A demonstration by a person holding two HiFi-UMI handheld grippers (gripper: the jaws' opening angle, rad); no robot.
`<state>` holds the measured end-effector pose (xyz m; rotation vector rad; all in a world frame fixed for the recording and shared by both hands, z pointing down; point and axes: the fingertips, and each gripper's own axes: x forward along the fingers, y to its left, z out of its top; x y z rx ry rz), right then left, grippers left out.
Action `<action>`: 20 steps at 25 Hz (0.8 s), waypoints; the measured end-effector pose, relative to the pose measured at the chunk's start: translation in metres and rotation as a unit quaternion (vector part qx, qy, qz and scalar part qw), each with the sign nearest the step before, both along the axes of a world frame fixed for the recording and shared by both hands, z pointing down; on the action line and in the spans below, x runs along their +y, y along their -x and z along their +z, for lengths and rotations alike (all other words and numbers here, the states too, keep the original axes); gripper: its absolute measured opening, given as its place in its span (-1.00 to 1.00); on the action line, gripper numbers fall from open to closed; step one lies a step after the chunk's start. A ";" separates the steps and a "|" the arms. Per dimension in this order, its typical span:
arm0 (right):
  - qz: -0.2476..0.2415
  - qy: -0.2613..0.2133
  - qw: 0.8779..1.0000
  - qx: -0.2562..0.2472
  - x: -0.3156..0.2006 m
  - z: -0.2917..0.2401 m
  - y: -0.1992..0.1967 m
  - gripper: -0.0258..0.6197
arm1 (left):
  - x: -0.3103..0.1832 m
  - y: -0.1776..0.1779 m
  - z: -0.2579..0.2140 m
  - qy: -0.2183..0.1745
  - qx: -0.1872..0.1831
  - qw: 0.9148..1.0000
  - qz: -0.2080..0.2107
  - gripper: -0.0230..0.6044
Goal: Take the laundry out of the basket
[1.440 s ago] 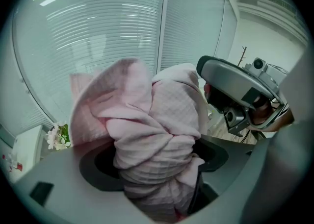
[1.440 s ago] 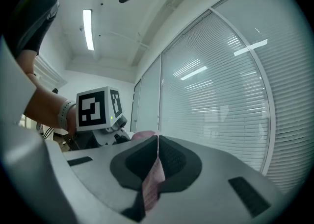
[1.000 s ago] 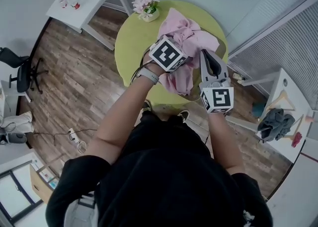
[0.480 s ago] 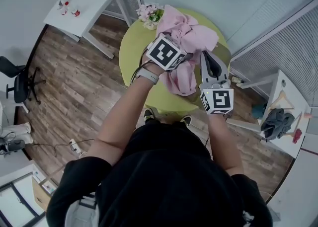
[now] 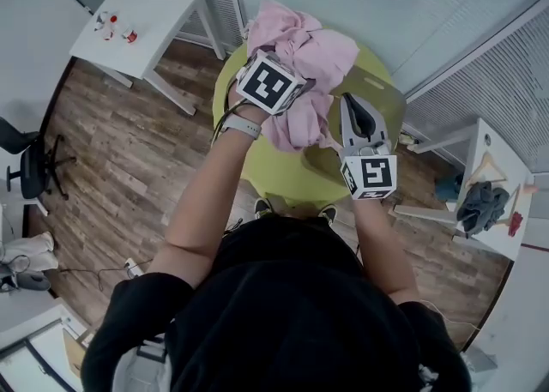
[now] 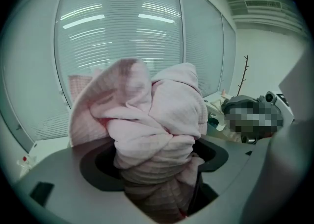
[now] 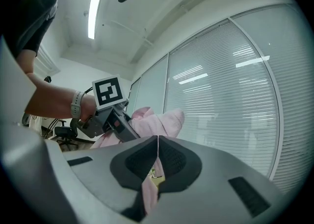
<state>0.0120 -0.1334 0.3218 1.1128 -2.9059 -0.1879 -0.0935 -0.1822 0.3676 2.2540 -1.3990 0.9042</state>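
Well, both sets of jaws have cloth in them. The left gripper (image 6: pixel 157 169) stands wide around a thick wad of the pink garment (image 6: pixel 157 115), which fills the whole gap between its jaws. The right gripper (image 7: pixel 157 144) is pinched almost together on a thin edge of the same cloth. Out from there, the pink garment is bunched between the two, held up over the round green table (image 5: pixel 283 180) with most of its bulk on the left gripper's side. No basket shows in any view, so I'd judge this piece is already out of it and only needs setting down or spreading. Whether more laundry is left in the basket I cannot tell. A dark heap of clothes (image 5: pixel 480 206) lies on a white side table (image 5: pixel 485 137), well apart at the right.
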 end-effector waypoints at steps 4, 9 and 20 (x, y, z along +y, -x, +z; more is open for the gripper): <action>0.003 0.004 1.000 -0.003 0.007 0.004 0.019 -0.84 | 0.009 0.031 0.009 0.007 -0.004 1.000 -0.001 0.41; 0.006 0.015 1.000 -0.007 0.011 0.016 0.040 -0.84 | 0.023 0.073 0.036 0.027 -0.024 0.999 -0.020 0.41; -0.050 0.045 0.997 -0.024 -0.003 0.031 0.074 -0.84 | 0.038 0.084 0.076 0.080 -0.023 0.995 -0.052 0.41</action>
